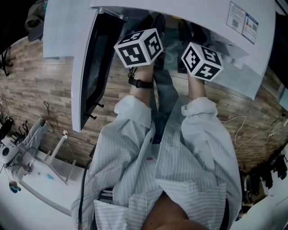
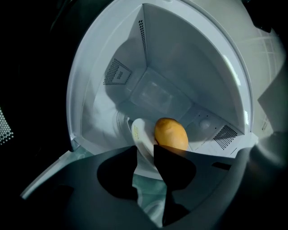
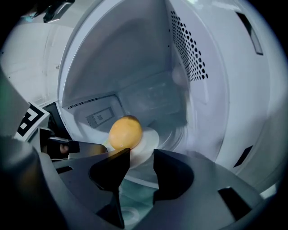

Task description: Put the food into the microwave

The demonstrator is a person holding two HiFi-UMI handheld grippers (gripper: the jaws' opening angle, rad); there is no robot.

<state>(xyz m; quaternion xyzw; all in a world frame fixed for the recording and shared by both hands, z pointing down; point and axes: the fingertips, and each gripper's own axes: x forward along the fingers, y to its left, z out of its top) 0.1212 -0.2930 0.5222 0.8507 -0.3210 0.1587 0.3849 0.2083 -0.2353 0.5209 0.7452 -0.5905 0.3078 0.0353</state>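
A yellow-orange oval piece of food (image 2: 171,133) (image 3: 126,132) lies on a small white plate (image 2: 141,134) (image 3: 146,143) on the glass turntable (image 3: 135,188) inside the white microwave (image 1: 189,13). My left gripper (image 2: 145,159) is open at the cavity's mouth, with the plate's near rim showing in the gap between its jaws. My right gripper (image 3: 141,161) is open too, and its jaws stand just in front of the plate on the other side. In the head view only the two marker cubes (image 1: 139,47) (image 1: 201,60) show, and the jaws are hidden inside the cavity.
The microwave door (image 1: 92,67) hangs open to the left of my left arm. Perforated vents line the cavity walls (image 3: 189,49). The left gripper's cube (image 3: 29,119) shows at the left of the right gripper view. A white table with tools (image 1: 40,175) and cables lie on the wooden floor.
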